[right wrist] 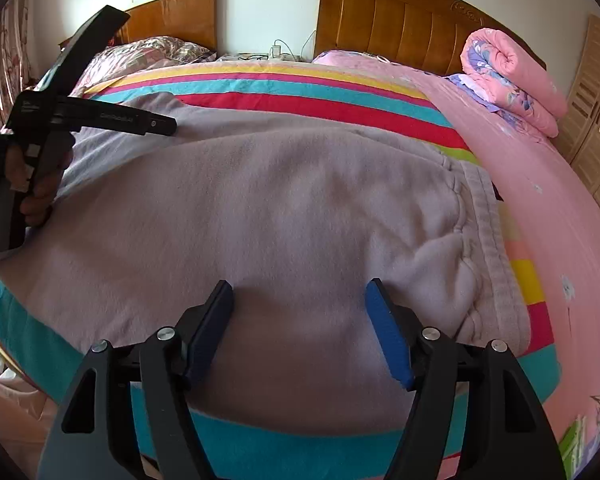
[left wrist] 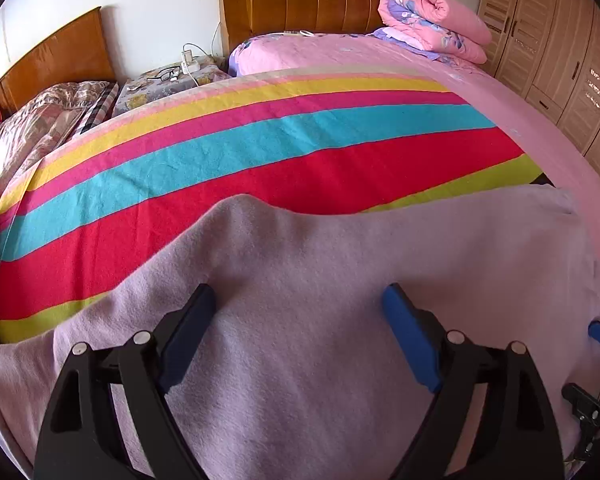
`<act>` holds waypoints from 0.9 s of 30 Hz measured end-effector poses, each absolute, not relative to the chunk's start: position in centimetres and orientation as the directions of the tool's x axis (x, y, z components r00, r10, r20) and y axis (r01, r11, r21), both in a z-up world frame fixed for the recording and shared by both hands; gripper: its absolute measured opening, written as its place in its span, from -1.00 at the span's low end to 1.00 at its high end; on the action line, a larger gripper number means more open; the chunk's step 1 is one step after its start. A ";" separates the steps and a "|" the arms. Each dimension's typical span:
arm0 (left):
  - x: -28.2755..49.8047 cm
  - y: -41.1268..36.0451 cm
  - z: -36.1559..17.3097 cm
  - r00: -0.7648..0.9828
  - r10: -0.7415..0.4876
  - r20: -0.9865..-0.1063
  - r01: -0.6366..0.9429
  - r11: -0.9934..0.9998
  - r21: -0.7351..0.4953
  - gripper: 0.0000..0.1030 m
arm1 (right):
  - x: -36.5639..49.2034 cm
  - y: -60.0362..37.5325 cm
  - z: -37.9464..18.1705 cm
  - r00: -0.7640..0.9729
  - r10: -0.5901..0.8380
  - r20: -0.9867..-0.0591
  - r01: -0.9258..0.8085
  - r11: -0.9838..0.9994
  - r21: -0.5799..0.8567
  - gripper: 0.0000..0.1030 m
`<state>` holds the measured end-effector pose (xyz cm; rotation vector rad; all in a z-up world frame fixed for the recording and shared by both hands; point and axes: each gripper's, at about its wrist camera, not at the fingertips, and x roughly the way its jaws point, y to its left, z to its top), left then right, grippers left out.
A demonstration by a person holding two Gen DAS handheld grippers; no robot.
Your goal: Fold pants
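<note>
With both my left claw and right claw spread empty over the lilac fleece pants, I should grip matching edges.

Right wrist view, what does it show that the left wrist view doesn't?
Only the right wrist view shows the pants' gathered waistband and the person's hand holding the left tool. Only the left wrist view shows the glasses on the nightstand clearly. Both show the lilac pants spread on the striped blanket, the rolled pink quilt, and each camera's own tool open over the fabric, the right tool included.
</note>
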<state>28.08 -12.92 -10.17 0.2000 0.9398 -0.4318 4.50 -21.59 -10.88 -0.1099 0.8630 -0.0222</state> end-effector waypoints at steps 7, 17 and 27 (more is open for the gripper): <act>29.1 -13.3 -10.5 0.512 -0.260 -0.818 0.443 0.896 -0.007 0.85 | 3.6 -23.2 -10.8 0.596 0.004 -0.803 -0.046 0.999 -0.029 0.28; 27.1 -7.6 -6.1 0.574 -0.388 -0.721 0.395 0.903 -0.171 0.86 | 7.8 -22.3 -6.0 0.604 0.137 -0.785 -0.069 0.990 0.120 0.31; 20.1 17.1 -2.6 0.737 -0.057 -0.673 -0.070 0.985 -0.160 0.97 | 23.2 -9.5 -4.6 0.478 0.501 -0.721 -0.459 0.843 0.281 0.34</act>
